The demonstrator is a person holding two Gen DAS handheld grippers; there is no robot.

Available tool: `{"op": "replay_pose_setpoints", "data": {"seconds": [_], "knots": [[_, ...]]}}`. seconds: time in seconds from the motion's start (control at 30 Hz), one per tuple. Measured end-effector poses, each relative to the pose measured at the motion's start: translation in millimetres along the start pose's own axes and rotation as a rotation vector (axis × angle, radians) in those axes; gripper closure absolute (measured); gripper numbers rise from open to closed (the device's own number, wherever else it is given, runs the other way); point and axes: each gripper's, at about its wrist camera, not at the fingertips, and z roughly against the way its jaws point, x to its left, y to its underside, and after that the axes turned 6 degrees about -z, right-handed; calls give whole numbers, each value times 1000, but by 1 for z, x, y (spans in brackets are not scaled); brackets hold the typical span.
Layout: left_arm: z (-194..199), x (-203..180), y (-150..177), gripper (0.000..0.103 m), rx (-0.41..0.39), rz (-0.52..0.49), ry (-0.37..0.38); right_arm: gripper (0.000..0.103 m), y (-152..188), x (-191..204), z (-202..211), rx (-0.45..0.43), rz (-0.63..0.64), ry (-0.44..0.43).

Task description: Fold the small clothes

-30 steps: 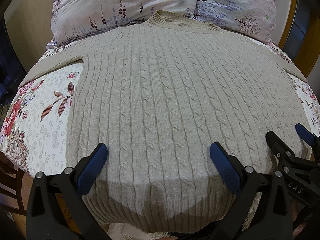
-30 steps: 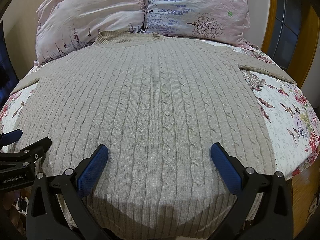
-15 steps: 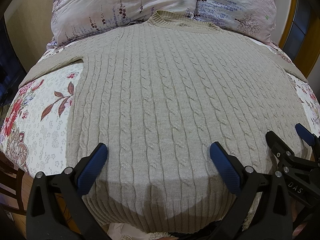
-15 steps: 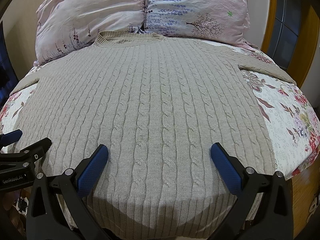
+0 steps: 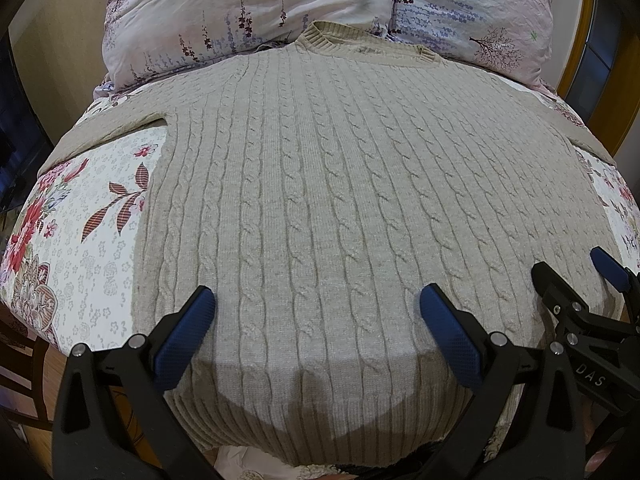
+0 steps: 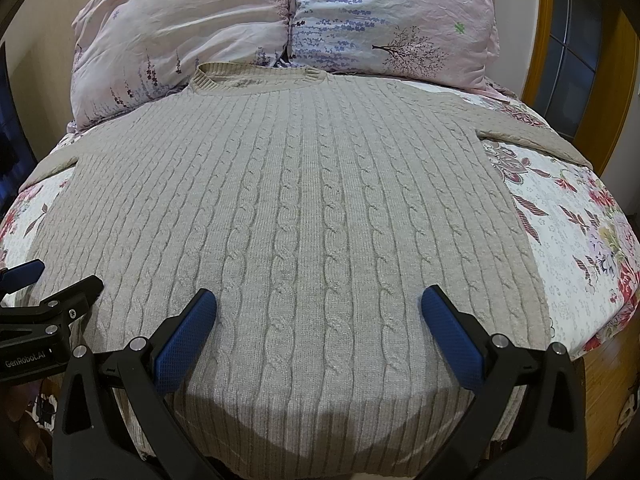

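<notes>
A beige cable-knit sweater [image 5: 320, 200] [image 6: 300, 220] lies flat and spread out on a bed, collar toward the pillows, ribbed hem hanging over the near edge. Its sleeves [image 5: 116, 128] [image 6: 532, 132] stretch out to both sides. My left gripper [image 5: 316, 320] hovers open over the lower left part of the sweater, blue pads wide apart, nothing between them. My right gripper [image 6: 318, 320] is open over the lower right part, also holding nothing. In the left wrist view the right gripper [image 5: 576, 280] shows at the right edge; in the right wrist view the left gripper [image 6: 56, 284] shows at the left edge.
The bed has a white floral bedspread [image 5: 80, 240] [image 6: 580, 248]. Two pale pink floral pillows [image 5: 248, 12] [image 6: 392, 20] lie at the head. A wooden door frame [image 6: 600, 80] stands at the right, wooden floor [image 6: 604, 392] below the bed edge.
</notes>
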Motion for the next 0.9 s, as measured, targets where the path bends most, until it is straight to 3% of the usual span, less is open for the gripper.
{"op": "replay_pose_setpoints", "data": {"seconds": [0.9], "knots": [[0, 1, -4, 2, 23, -4, 3, 1, -1, -2, -1, -2, 32, -28]]}}
